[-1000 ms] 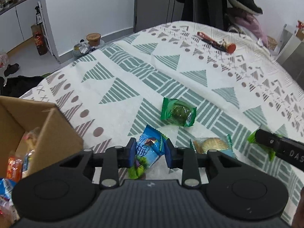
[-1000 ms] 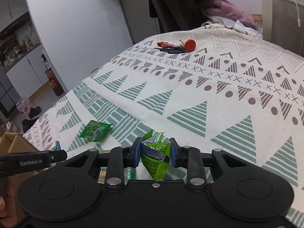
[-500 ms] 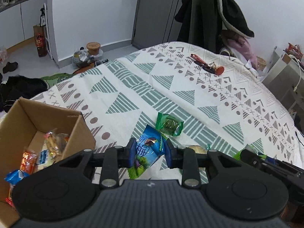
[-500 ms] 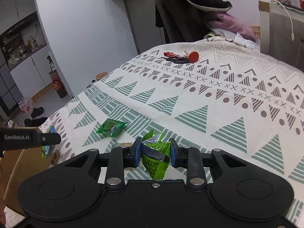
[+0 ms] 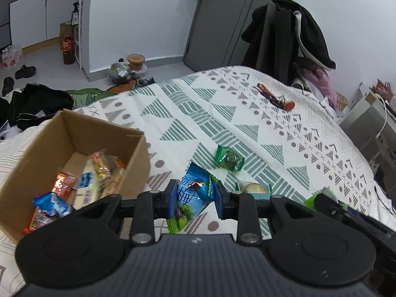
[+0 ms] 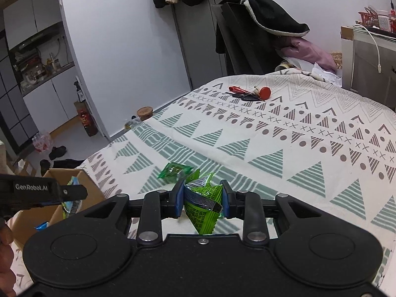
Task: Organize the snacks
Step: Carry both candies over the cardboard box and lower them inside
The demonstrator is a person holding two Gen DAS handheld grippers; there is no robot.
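My left gripper (image 5: pixel 195 196) is shut on a blue snack packet (image 5: pixel 191 195), held above the bed just right of an open cardboard box (image 5: pixel 104 133) with several snacks inside. My right gripper (image 6: pixel 201 199) is shut on a bright green snack packet (image 6: pixel 204 204). A dark green wrapped snack (image 5: pixel 229 158) and a biscuit pack (image 5: pixel 252 187) lie on the patterned bedspread (image 5: pixel 222 113) beyond the left gripper. In the right wrist view the dark green snack (image 6: pixel 174 172) lies ahead, and the left gripper (image 6: pixel 71 199) shows at the left over the box (image 6: pixel 81 185).
Red-handled keys (image 5: pixel 274 97) lie far across the bed. A chair draped with dark clothes (image 5: pixel 289 42) stands behind it. Clothes, shoes and a round container (image 5: pixel 135 61) are on the floor at left. A grey unit (image 5: pixel 371 123) stands to the right.
Both grippers have risen and drawn back with their packets. The left one has shifted toward the box, whose inside now shows more fully.
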